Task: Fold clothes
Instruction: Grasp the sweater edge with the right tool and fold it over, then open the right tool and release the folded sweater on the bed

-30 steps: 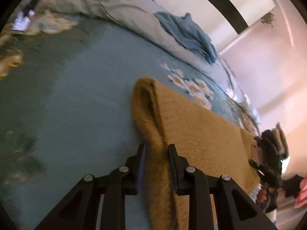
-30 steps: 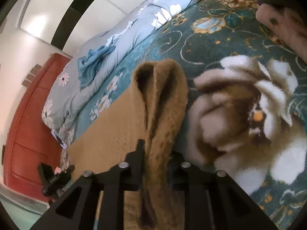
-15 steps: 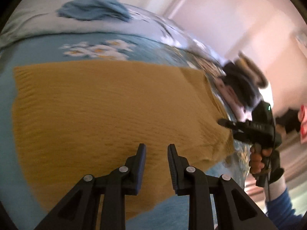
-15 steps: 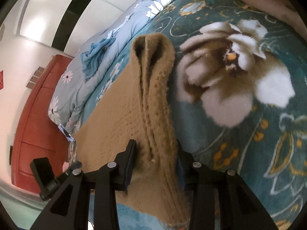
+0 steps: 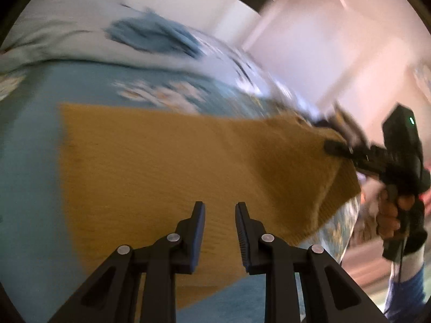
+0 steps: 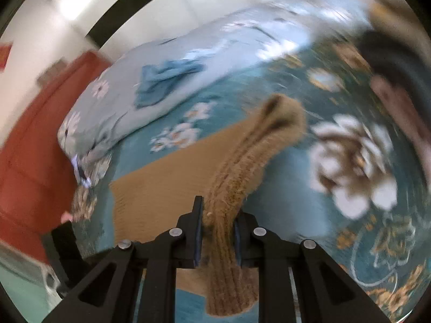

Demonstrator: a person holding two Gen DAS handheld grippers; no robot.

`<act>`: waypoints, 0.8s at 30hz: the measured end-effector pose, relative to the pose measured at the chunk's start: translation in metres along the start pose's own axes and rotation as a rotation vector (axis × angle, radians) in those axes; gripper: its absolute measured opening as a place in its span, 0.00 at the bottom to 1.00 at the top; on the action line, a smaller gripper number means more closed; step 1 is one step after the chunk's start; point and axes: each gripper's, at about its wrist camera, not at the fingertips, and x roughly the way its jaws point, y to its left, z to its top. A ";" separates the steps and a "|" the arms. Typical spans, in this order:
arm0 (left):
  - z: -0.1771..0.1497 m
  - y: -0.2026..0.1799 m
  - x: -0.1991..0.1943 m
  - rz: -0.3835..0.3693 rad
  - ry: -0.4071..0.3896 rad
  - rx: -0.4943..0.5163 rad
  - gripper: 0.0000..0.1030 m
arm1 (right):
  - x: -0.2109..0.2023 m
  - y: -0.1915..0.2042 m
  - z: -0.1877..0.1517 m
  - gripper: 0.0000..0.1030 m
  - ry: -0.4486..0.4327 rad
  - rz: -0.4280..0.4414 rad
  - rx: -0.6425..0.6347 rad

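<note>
A mustard knitted sweater [image 5: 161,167] lies spread on the teal floral bed cover [image 5: 29,161]. My left gripper [image 5: 219,210] is open and empty, hovering above the sweater's near edge. My right gripper [image 6: 216,212] is shut on a bunched fold of the sweater [image 6: 242,167] and lifts its right edge off the bed. In the left wrist view the right gripper [image 5: 339,145] shows at the sweater's far right corner, held by a hand.
A blue garment [image 5: 153,37] lies on a pale grey floral duvet [image 5: 54,32] at the back of the bed; it also shows in the right wrist view [image 6: 164,80]. A red wooden panel [image 6: 29,140] stands at the left. Dark and pink items [image 6: 390,80] lie at the bed's right.
My left gripper let go of the sweater fold and pulled back; the sweater now lies flat on that side. My right gripper still grips its fold and has swung, blurring the views.
</note>
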 end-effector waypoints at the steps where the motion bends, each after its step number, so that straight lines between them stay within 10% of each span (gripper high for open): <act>1: 0.002 0.014 -0.011 0.012 -0.029 -0.034 0.25 | 0.004 0.018 0.002 0.19 0.005 -0.003 -0.047; 10: -0.013 0.117 -0.081 0.165 -0.163 -0.267 0.25 | 0.079 0.168 -0.027 0.18 0.143 0.086 -0.416; 24: -0.003 0.121 -0.068 0.132 -0.154 -0.279 0.25 | 0.139 0.212 -0.075 0.18 0.266 0.105 -0.486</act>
